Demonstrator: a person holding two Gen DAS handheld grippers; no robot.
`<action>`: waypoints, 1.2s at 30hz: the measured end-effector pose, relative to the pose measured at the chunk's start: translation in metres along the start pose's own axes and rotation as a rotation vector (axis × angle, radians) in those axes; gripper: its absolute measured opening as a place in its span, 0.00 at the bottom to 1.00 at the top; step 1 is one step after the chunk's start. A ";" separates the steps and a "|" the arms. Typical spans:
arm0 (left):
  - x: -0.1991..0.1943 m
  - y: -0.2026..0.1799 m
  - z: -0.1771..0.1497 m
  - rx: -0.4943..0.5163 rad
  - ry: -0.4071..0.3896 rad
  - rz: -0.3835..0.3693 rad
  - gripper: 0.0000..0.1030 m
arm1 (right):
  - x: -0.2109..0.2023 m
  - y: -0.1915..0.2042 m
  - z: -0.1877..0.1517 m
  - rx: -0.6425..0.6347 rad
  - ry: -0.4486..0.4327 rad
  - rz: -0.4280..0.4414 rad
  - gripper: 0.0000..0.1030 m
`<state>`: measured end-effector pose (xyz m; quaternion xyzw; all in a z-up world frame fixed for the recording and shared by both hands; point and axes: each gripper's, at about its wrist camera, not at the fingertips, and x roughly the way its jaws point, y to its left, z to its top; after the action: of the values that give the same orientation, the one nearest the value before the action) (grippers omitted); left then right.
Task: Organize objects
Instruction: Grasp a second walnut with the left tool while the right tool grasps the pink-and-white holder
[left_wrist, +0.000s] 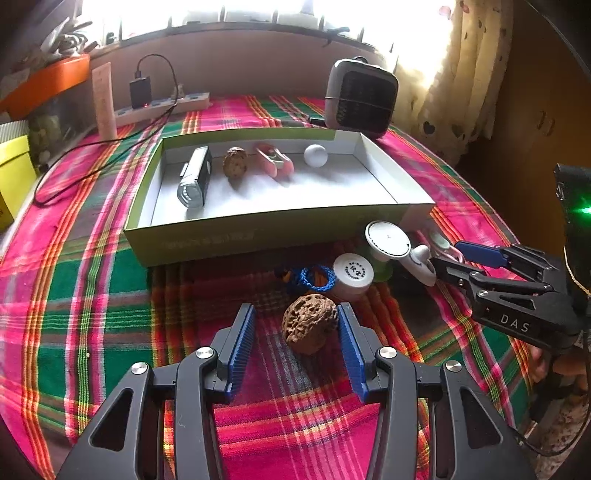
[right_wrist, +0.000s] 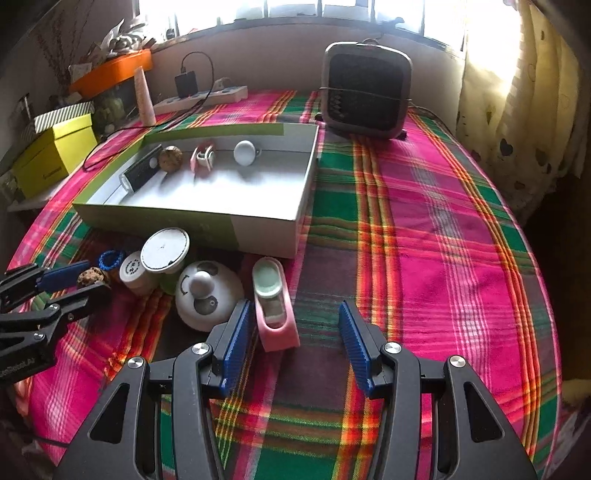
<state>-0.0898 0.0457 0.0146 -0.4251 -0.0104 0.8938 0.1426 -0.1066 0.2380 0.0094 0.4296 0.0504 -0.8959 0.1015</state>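
Note:
A brown walnut (left_wrist: 310, 325) lies on the plaid cloth between the jaws of my left gripper (left_wrist: 297, 314). It sits against the right pad and a gap shows at the left pad, so this gripper is open. My right gripper (right_wrist: 295, 310) is open too, with a pink and green holder (right_wrist: 275, 317) between its jaws, close to the left pad (right_wrist: 238, 332). In front of them stands a shallow green and white box (left_wrist: 258, 236) holding a grey lamp (left_wrist: 194, 177), a second walnut (left_wrist: 235, 162), a pink holder (left_wrist: 275, 158) and a white ball (left_wrist: 316, 155).
Beside the box front lie a blue cord ring (left_wrist: 314, 278), two white-lidded jars (left_wrist: 352, 275) and a white round gadget (right_wrist: 207, 295). A grey heater (left_wrist: 360, 98) and a power strip (left_wrist: 159, 109) stand at the back, a yellow box (right_wrist: 55, 155) at the left.

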 end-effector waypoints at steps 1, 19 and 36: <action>0.000 0.000 0.000 0.002 -0.001 0.002 0.42 | 0.001 0.000 0.000 -0.002 0.001 0.002 0.48; -0.001 0.002 -0.001 -0.010 -0.008 0.021 0.34 | -0.001 0.011 0.001 -0.050 -0.008 0.014 0.26; -0.002 0.004 -0.002 -0.020 -0.006 0.031 0.26 | -0.003 0.012 -0.001 -0.039 -0.010 0.032 0.18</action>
<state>-0.0882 0.0411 0.0145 -0.4238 -0.0132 0.8971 0.1247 -0.1009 0.2269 0.0109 0.4239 0.0603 -0.8951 0.1245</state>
